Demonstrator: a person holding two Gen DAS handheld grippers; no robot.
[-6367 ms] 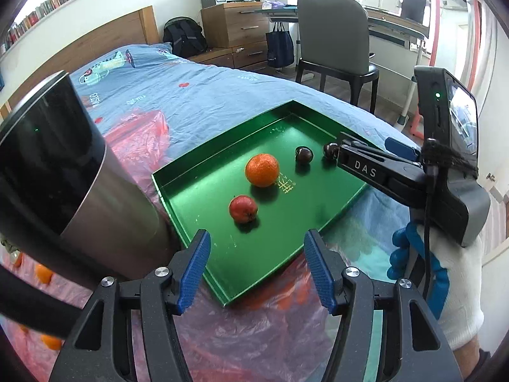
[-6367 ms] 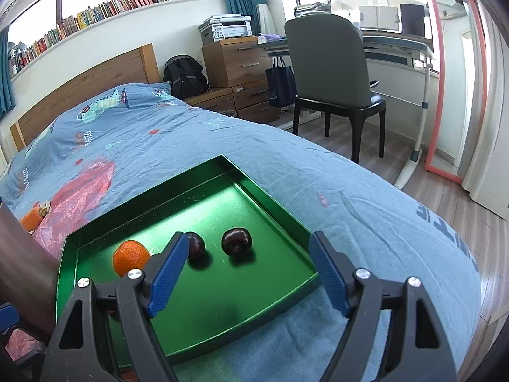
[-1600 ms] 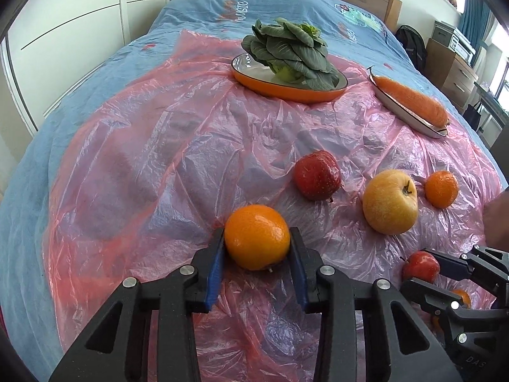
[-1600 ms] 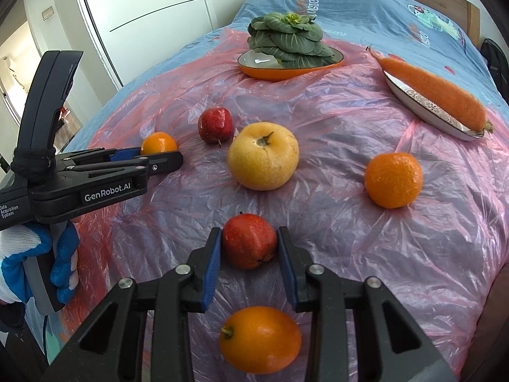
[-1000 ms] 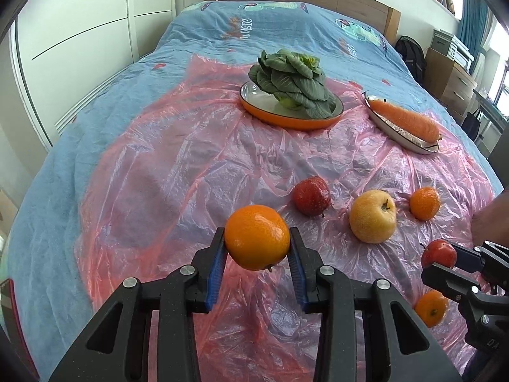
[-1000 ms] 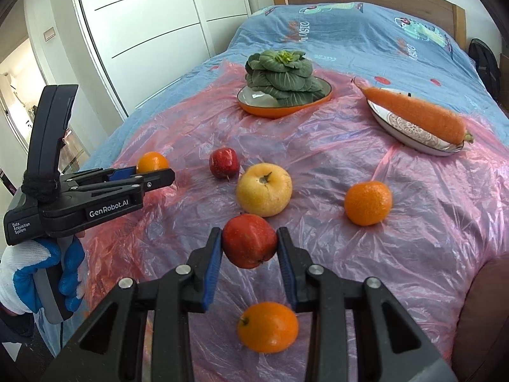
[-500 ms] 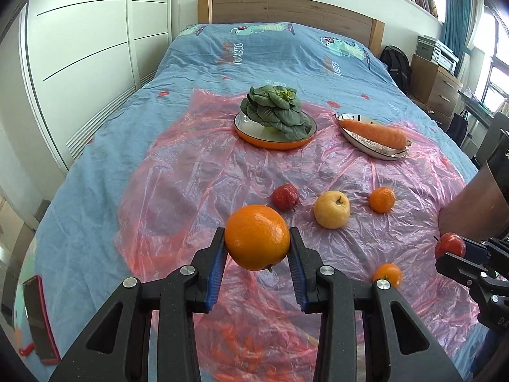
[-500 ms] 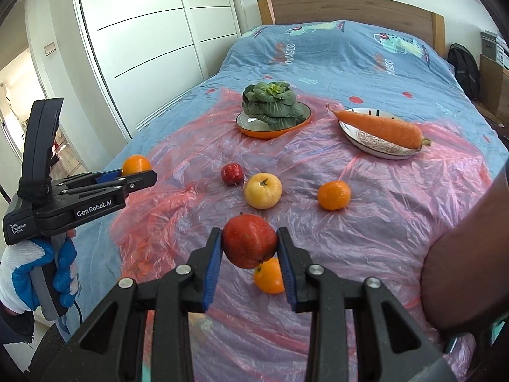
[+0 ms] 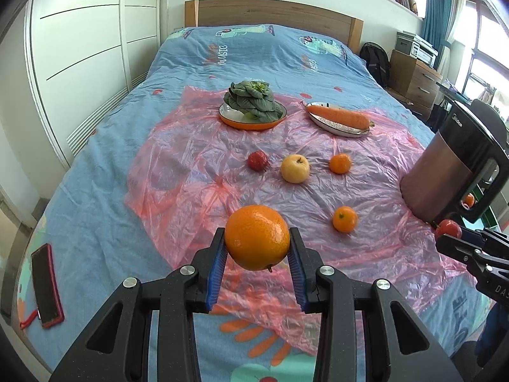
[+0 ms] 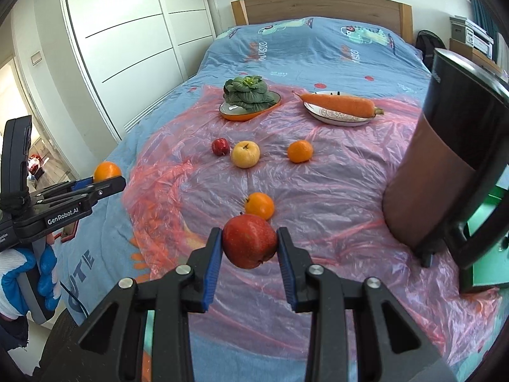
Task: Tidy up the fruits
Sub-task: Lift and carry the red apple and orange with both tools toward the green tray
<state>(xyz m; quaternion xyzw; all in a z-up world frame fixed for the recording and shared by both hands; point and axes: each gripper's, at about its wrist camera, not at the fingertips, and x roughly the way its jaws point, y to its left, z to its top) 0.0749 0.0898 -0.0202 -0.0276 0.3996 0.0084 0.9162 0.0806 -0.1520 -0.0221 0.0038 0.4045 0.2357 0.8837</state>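
Left claw [image 10: 108, 176] side label: "GenRobot.AI"
Right claw [image 9: 445, 234] body: "DAS"
Bedspread [image 9: 264, 60] print: "MUSIC"

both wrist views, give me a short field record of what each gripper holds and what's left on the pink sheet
left gripper: shut on large round orange
right gripper: shut on red apple
loose fruit on pink plastic sheet: small red fruit, yellow apple, two small mandarins
plates: leafy greens, carrot
beside sheet edge: steel-and-black jug

Greens plate [image 9: 251, 120] left of carrot plate [image 9: 337, 126] — fruits [image 9: 295, 168] in front.
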